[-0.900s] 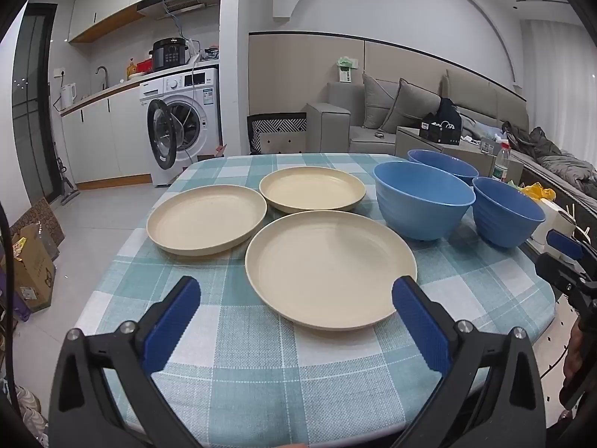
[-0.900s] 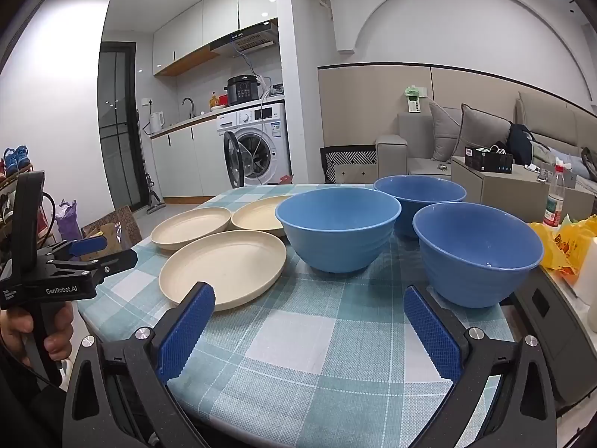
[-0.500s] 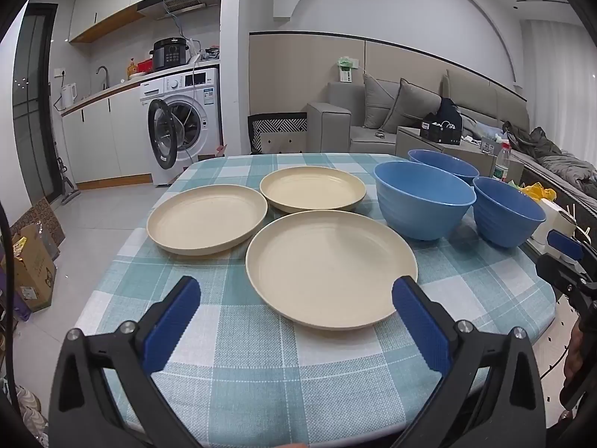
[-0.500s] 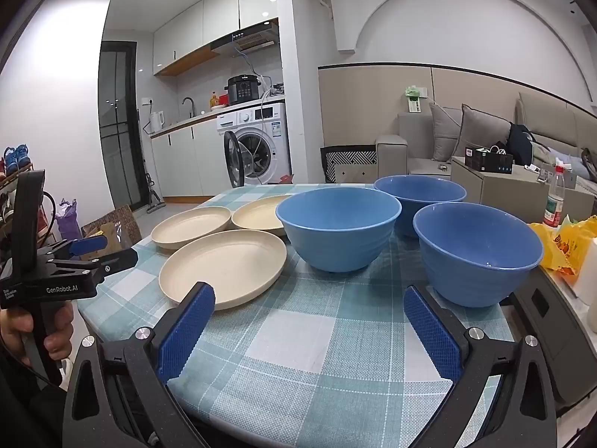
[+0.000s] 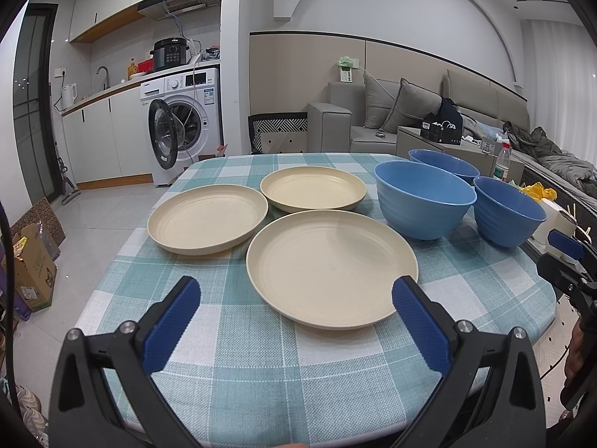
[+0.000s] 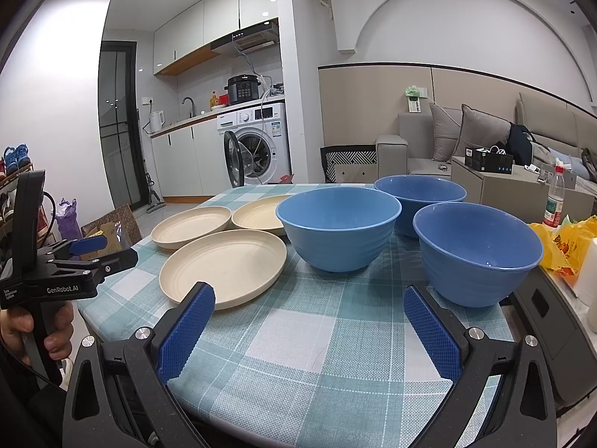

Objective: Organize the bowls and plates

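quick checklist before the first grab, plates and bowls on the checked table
1. Left gripper open, nothing between the jaws: ok.
2. Right gripper open, nothing between the jaws: ok.
3. Nearest plate bare and right ahead of the left gripper: ok.
4. Nearest bowl upright, just ahead of the right gripper: ok.
5. Bowls' contents: middle bowl and nearest bowl look empty; far bowl cannot tell.
6. Nothing stacked yet; the other two plates overlap or merely touch: cannot tell.
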Action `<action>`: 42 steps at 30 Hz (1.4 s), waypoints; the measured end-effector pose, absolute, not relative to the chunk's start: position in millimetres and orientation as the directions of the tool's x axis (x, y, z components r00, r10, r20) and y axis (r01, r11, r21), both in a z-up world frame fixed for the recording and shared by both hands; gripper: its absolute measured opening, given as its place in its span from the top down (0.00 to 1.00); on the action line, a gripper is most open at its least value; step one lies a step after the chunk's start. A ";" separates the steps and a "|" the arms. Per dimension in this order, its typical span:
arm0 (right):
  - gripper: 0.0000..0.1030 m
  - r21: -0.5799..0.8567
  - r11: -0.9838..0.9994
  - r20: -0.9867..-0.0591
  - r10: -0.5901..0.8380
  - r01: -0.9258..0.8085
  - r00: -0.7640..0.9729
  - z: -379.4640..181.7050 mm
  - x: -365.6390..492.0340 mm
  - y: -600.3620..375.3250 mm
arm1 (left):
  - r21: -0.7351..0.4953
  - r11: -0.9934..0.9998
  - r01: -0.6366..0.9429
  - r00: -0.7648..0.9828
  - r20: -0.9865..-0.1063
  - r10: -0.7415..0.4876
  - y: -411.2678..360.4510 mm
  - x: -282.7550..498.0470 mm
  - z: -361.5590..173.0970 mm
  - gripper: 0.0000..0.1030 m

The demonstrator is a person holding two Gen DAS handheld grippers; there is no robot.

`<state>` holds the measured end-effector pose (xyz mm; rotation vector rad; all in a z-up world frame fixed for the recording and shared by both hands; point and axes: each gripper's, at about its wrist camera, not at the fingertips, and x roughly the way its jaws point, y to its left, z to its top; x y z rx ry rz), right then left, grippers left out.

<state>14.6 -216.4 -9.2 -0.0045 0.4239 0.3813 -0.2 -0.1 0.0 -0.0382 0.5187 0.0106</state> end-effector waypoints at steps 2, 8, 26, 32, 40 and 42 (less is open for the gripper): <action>0.00 0.073 0.930 -0.402 0.358 -0.361 0.843 -9.1 14.4 -216.3 | -0.034 0.999 -0.020 0.868 -0.496 0.001 0.0 -0.1 0.0 0.00; 0.00 0.073 0.929 -0.402 0.360 -0.362 0.842 -9.1 14.2 -216.1 | -0.034 0.999 -0.020 0.869 -0.495 0.001 0.0 -0.1 0.0 0.00; 0.00 0.073 0.929 -0.403 0.360 -0.363 0.841 -10.5 15.6 -216.4 | -0.033 0.999 -0.020 0.868 -0.496 0.001 -0.1 -0.1 0.0 0.00; 0.00 0.073 0.929 -0.401 0.361 -0.363 0.842 -9.6 14.4 -215.2 | -0.033 0.999 -0.020 0.868 -0.496 0.001 0.0 -0.1 0.0 0.00; 0.00 0.073 0.930 -0.403 0.359 -0.361 0.842 -9.8 14.4 -214.5 | -0.034 0.999 -0.020 0.868 -0.496 0.001 -0.1 -0.1 0.0 0.00; 0.00 0.074 0.929 -0.402 0.360 -0.362 0.842 -9.7 14.6 -214.3 | -0.033 0.999 -0.020 0.868 -0.496 0.001 0.0 -0.1 0.0 0.00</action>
